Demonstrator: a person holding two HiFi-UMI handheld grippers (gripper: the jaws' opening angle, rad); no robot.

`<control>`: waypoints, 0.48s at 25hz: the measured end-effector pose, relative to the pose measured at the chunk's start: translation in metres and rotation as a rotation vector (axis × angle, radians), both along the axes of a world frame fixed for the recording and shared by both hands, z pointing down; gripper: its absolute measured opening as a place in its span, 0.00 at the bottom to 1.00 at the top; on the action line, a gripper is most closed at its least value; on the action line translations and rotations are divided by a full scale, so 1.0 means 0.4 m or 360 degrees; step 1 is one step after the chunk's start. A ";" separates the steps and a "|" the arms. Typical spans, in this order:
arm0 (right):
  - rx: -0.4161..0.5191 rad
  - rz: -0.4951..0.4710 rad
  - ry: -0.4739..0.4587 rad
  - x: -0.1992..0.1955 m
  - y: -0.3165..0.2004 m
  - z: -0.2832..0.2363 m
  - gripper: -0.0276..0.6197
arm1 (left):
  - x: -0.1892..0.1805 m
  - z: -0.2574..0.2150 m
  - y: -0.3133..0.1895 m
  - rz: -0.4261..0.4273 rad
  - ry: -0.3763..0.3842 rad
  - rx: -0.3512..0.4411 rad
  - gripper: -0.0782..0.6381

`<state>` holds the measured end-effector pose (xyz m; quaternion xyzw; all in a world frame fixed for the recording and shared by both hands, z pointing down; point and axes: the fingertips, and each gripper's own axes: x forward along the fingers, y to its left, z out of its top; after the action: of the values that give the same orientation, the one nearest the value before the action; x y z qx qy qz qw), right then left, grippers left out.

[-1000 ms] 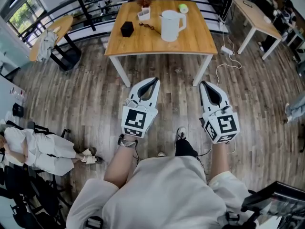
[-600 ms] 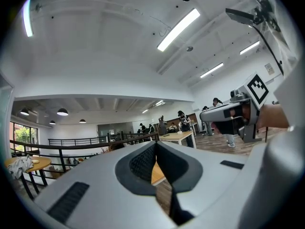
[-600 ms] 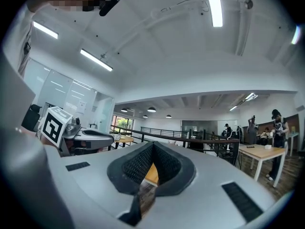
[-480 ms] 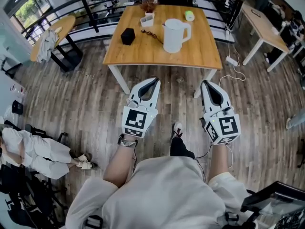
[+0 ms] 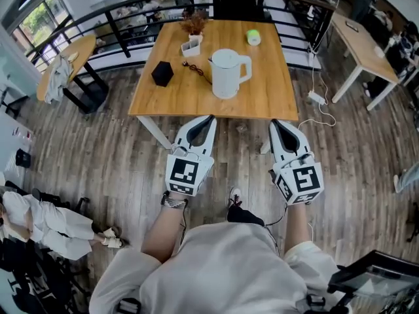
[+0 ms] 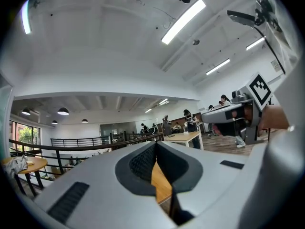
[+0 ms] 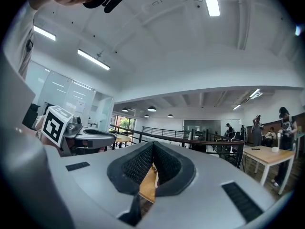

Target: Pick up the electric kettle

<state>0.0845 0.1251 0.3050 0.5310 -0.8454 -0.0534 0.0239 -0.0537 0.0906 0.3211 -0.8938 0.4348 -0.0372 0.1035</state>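
Head view: a smooth white electric kettle (image 5: 226,74), cylinder-shaped with a flat lid and a looped handle on its right side, stands upright near the middle of a pale wooden counter (image 5: 262,100). To its left sits a small black cube-shaped box (image 5: 162,73), and a pair of glasses (image 5: 196,69) lies between the two. Farther back are a white pot (image 5: 192,45) of dry brownish stems and a round green thing (image 5: 253,38). The floor (image 5: 118,149) is grey-brown wood planking. The left gripper (image 5: 209,118) and the right gripper (image 5: 277,123) are glossy white tapered shells with dark linings, each carrying a marker cube. Their tips reach the counter's near edge, well short of the kettle.

Left gripper view: the jaws are clenched together with nothing between them. The black ribbed pads (image 6: 140,163) meet along a thin line, and a sliver of the wooden counter shows through the slit below.

Right gripper view: these jaws are likewise pressed tight and empty. Their mesh-textured pads (image 7: 138,166) form a dark rounded hollow, and a strip of wood shows beneath.
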 end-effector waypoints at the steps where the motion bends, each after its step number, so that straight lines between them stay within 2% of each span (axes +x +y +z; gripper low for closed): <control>1: -0.0004 -0.0005 0.0000 0.014 -0.023 0.000 0.05 | 0.013 -0.002 -0.023 -0.0002 -0.0002 -0.0003 0.12; 12: -0.0042 -0.0135 0.0038 0.116 -0.238 0.009 0.05 | 0.144 -0.010 -0.250 -0.0033 -0.0003 -0.0022 0.12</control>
<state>0.1308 0.0298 0.3086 0.4936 -0.8674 -0.0496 0.0385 0.0040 -0.0094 0.3173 -0.8899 0.4437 -0.0420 0.0973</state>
